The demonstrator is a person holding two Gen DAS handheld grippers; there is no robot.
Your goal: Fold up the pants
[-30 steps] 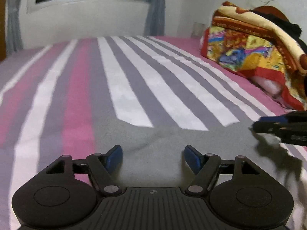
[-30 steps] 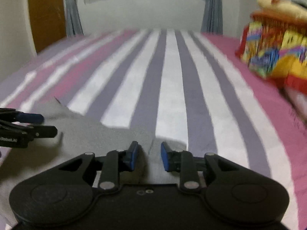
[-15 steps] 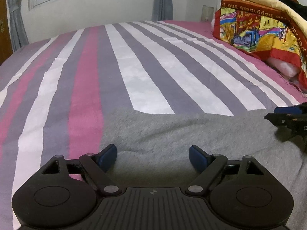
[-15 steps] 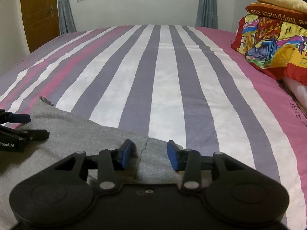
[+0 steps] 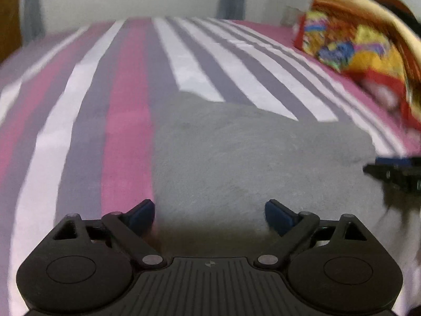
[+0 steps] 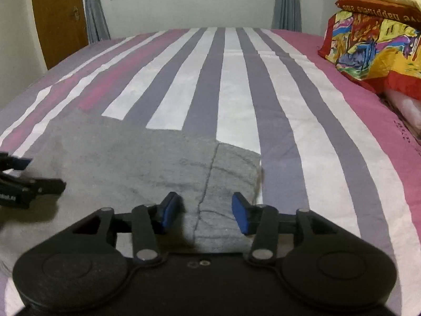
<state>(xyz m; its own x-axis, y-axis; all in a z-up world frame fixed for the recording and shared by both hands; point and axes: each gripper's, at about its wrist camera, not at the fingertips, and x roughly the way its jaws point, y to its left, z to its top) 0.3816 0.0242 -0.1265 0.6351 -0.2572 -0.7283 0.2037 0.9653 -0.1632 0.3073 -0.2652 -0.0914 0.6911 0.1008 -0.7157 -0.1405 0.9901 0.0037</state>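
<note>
In the left wrist view, the left gripper (image 5: 209, 217) hung with its jaws spread wide, having just been opening, and nothing was pinched between them; the grey pants (image 5: 250, 158) lay flat on the striped bedsheet (image 5: 126, 100) just beyond the fingertips, with the right gripper's tips at the frame's right edge. In the right wrist view, the right gripper (image 6: 205, 212) had likewise just been opening, its pads apart over a seamed end of the pants (image 6: 147, 163), not pressing on the cloth. A colourful blanket pile (image 6: 373, 42) sat well apart. One fold looked laid and released; any further folding remained.
</note>
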